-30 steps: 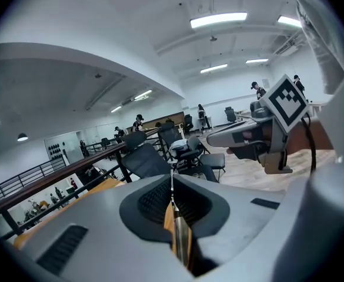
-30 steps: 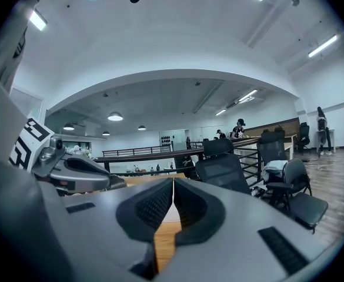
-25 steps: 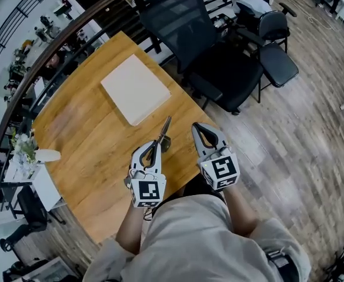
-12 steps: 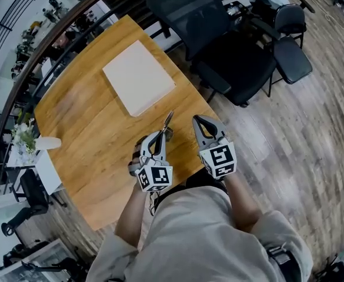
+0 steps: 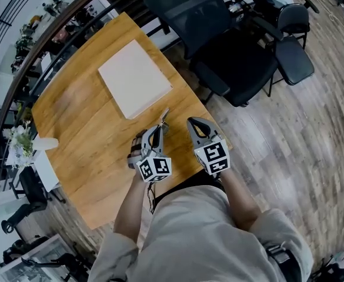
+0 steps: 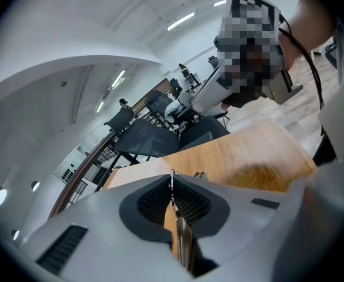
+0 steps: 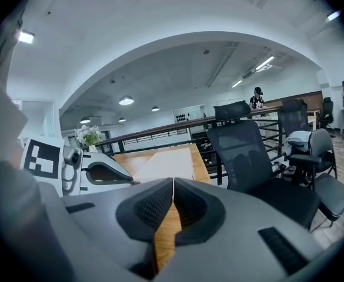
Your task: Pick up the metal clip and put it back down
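The left gripper (image 5: 158, 130) pinches the metal clip (image 5: 164, 117), apparently just off the wooden table (image 5: 89, 128). The right gripper (image 5: 192, 123) is pressed together on nothing. A black office chair (image 5: 219, 34) stands beyond the table.

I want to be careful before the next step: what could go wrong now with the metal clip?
The left gripper pinches the thin metal clip by one end; the rest pokes past the jaws, so it may pivot or slip out. It hangs near the edge of the table; released there, it might drop to the floor.

Your shirt (image 5: 189, 234) beige. Your left gripper (image 5: 159, 129), right gripper (image 5: 191, 122): grey shells, black ribbed pads (image 7: 151, 207), black-and-white marker cubes (image 5: 154, 168).
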